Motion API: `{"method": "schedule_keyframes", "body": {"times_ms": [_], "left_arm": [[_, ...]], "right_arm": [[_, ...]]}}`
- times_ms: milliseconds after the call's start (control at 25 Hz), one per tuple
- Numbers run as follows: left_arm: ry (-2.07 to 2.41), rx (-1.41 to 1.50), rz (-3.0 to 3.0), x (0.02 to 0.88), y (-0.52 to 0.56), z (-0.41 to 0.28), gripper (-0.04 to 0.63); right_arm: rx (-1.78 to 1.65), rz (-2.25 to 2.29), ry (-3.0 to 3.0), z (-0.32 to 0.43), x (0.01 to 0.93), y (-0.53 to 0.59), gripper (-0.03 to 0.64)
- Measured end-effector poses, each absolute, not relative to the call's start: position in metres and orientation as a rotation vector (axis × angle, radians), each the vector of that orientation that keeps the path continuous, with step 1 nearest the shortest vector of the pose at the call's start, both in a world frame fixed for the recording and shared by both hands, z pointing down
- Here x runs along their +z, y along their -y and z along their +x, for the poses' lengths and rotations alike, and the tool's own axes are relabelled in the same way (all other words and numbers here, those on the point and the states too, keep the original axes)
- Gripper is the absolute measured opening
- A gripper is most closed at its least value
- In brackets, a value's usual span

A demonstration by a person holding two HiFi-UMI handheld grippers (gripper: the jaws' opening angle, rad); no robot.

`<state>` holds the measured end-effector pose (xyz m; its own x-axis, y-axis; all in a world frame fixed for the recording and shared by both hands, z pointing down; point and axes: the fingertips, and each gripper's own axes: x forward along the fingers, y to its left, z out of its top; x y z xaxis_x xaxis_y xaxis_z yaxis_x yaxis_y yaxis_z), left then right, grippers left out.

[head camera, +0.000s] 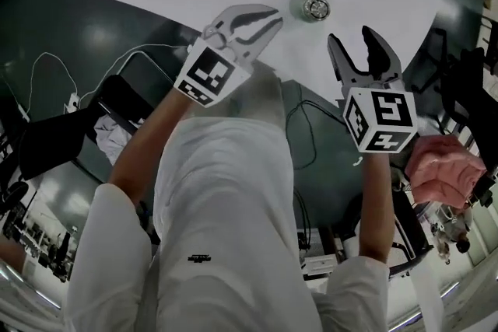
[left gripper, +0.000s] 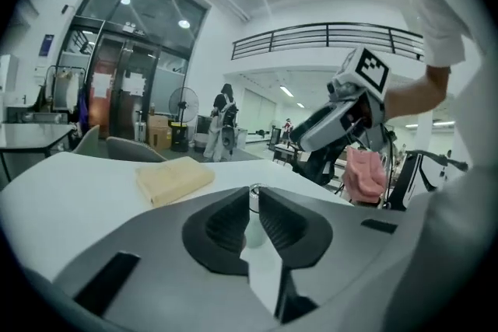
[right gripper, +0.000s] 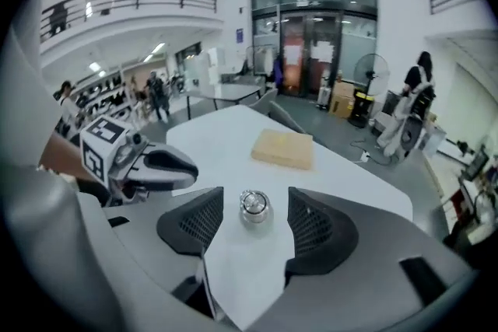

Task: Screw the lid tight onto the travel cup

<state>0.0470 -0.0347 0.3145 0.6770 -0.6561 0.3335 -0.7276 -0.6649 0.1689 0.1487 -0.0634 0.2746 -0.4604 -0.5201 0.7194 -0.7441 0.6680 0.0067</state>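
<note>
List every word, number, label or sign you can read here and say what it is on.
No text reads clearly.
Left marker cube, on the left gripper: black-and-white square pattern, no letters.
Right marker cube, on the right gripper: the same.
Dark print on the white garment: too small to read.
Posters on the glass doors: blurred.
Travel cup: no print visible.
</note>
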Motion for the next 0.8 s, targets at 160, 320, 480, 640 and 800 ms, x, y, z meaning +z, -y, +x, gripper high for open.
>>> {"method": "schedule_keyframes", "body": {"times_ms": [160, 320, 480, 640, 800], "left_arm": [[1.168, 0.374, 2.59, 0.274, 0.021, 0.033, 0.008], [1.224, 0.373, 2.557, 0.234, 0.004, 0.03, 0.003], [1.3, 0.373, 2.505, 0.202, -0.01, 0.023, 0.003], [1.327, 0.333, 2.484, 0.175, -0.025, 0.015, 0.003], [1.327, 0.286, 2.499, 0.151, -0.042, 0.016, 0.003]], "right_arm": [[0.502, 1.255, 2.24, 0.159, 0.24, 0.05, 0.166], [0.493, 1.407, 2.273, 0.177, 0.204, 0.028, 0.081], [0.413, 1.506, 2.303, 0.189, 0.173, 0.003, 0.029], [0.324, 1.517, 2.363, 0.182, 0.157, -0.028, 0.021], [0.227, 1.514, 2.396, 0.176, 0.146, -0.054, 0.015]]}}
